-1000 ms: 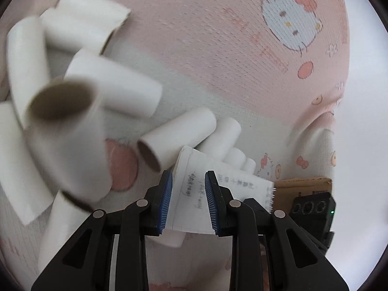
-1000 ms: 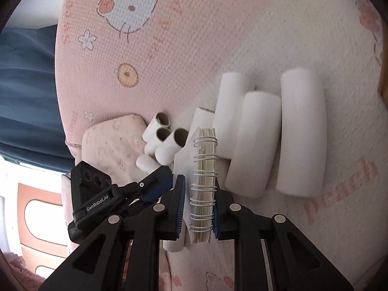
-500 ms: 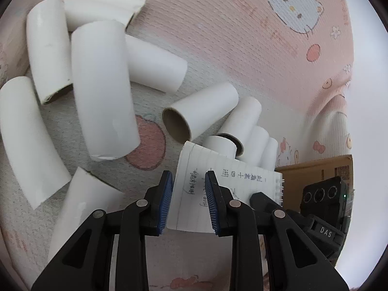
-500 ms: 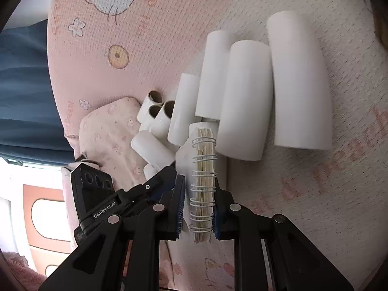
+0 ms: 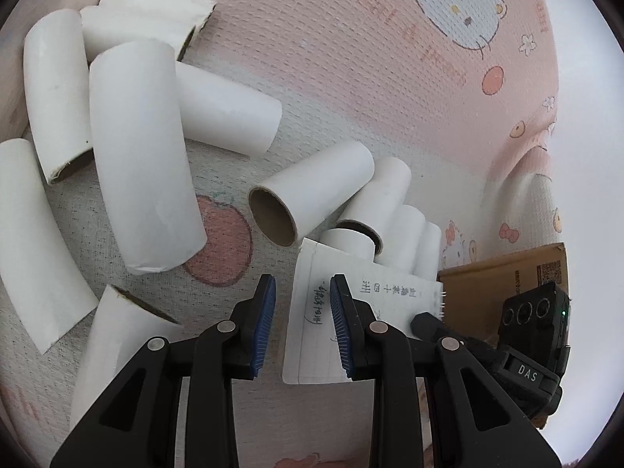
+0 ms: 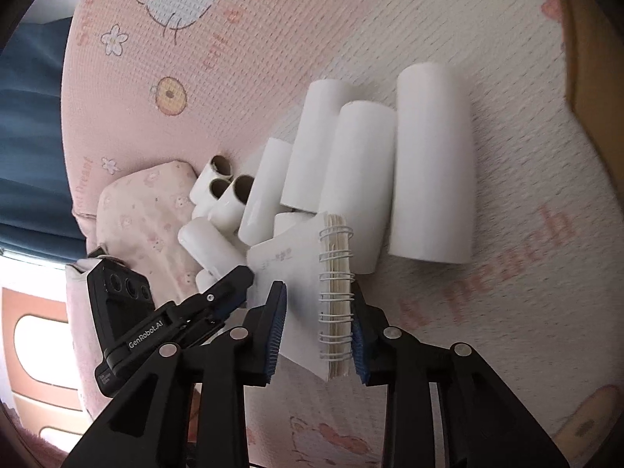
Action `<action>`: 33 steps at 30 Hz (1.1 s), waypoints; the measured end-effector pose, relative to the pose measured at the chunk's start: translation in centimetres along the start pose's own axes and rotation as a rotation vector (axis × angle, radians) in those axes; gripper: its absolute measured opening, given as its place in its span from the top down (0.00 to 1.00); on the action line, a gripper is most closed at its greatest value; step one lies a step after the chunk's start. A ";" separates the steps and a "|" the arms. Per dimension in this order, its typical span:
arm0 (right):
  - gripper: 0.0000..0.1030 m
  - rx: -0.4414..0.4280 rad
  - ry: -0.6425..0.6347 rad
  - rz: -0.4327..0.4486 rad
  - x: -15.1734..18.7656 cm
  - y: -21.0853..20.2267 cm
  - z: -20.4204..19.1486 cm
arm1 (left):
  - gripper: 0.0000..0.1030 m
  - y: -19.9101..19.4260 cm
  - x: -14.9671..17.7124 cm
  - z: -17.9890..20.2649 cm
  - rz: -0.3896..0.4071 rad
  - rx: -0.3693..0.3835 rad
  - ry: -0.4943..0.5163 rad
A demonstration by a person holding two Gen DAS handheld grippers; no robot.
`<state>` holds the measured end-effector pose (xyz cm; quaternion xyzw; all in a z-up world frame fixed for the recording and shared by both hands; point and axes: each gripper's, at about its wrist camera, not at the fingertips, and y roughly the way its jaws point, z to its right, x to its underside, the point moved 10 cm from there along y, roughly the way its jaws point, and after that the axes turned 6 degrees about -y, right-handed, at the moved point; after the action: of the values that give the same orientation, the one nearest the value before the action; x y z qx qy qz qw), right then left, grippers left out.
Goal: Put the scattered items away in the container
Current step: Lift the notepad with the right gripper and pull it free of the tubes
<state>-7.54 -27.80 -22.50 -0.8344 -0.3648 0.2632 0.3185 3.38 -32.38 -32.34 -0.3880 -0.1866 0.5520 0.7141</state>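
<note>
- Big white cardboard tubes [image 5: 140, 163] lie criss-crossed on the pink bedsheet [image 5: 390, 78] at the left. Nothing grips them, so they look like items waiting their turn.
- The left gripper [image 5: 302, 319] stands released. Its blue pads straddle the near corner of the notebook [image 5: 386, 292] with a gap at the left pad, so it steadies nothing yet. I judge it is poised to take that corner.
- The notebook, a thing to tidy, is not in the container. It sits on the sheet, its far edge propped against a cluster of small tubes [image 5: 409, 230], which is why it is tilted rather than flat.
- The cardboard box [image 5: 503, 284] stands just beyond the notebook's spiral edge. It is likely the container, and close enough for a short carry.
- The right gripper [image 6: 316, 312] has just been opening. The spiral spine is between its jaws, close against the right pad, while the left pad stands clear. The grip is let go, perhaps to hand over or re-seat.
</note>
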 end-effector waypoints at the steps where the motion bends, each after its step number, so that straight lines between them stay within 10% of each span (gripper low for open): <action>1: 0.74 0.007 0.002 0.006 -0.1 -0.2 0.2 | 0.69 0.0 0.0 -0.1 0.000 0.000 0.001; 15: 0.81 -0.028 0.046 0.025 -0.4 -0.7 1.3 | 0.55 0.1 0.1 -0.1 -0.027 0.024 -0.032; 33: 0.81 -0.102 0.124 0.034 -0.2 0.3 1.7 | 0.60 0.7 0.4 -0.1 -0.048 0.066 -0.119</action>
<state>-8.68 -27.56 -23.81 -0.8703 -0.3432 0.1973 0.2931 3.16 -31.94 -32.95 -0.3260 -0.2196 0.5627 0.7272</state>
